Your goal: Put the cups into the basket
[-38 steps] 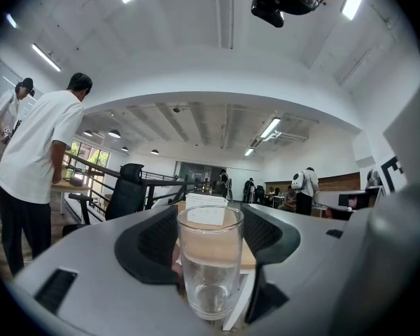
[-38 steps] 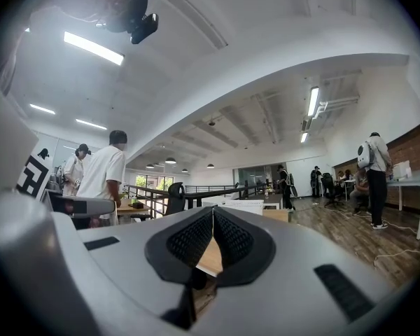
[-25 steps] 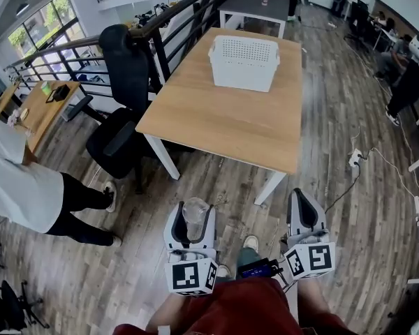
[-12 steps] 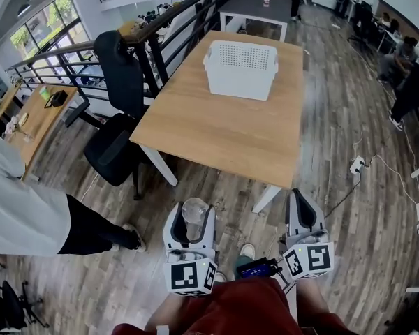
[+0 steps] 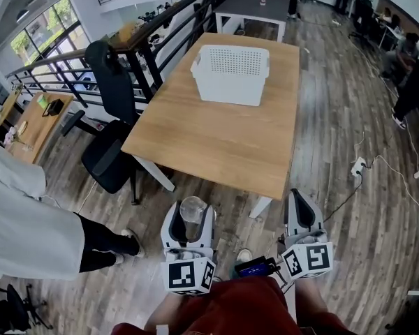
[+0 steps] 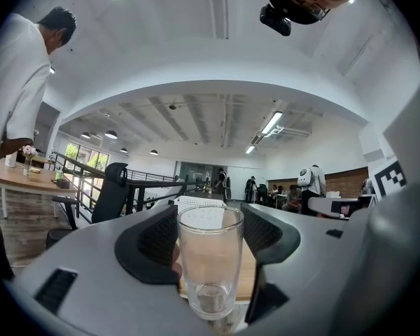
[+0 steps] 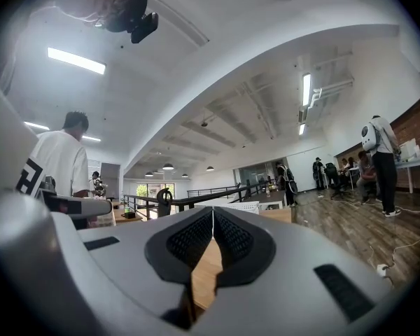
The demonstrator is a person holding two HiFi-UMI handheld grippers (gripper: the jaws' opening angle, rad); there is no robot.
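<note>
My left gripper [image 5: 190, 215] holds a clear glass cup [image 5: 193, 211] upright between its pads, low in the head view, short of the table's near edge. In the left gripper view the glass cup [image 6: 209, 257] stands between the dark pads [image 6: 154, 247], with my left gripper [image 6: 208, 247] shut on it. My right gripper [image 5: 298, 208] is beside it on the right, jaws together and empty; in the right gripper view the right gripper [image 7: 211, 240] shows its pads meeting. The white perforated basket [image 5: 230, 74] sits on the far part of the wooden table [image 5: 216, 138].
A black office chair [image 5: 108, 142] stands at the table's left side by a black railing [image 5: 160, 19]. A person in a white shirt [image 5: 21, 222] stands at the left. A power strip and cables [image 5: 359, 165] lie on the wood floor to the right.
The table and basket have shifted left and slightly nearer in the head view. The person at the left has moved closer. Both grippers keep their places and grips.
</note>
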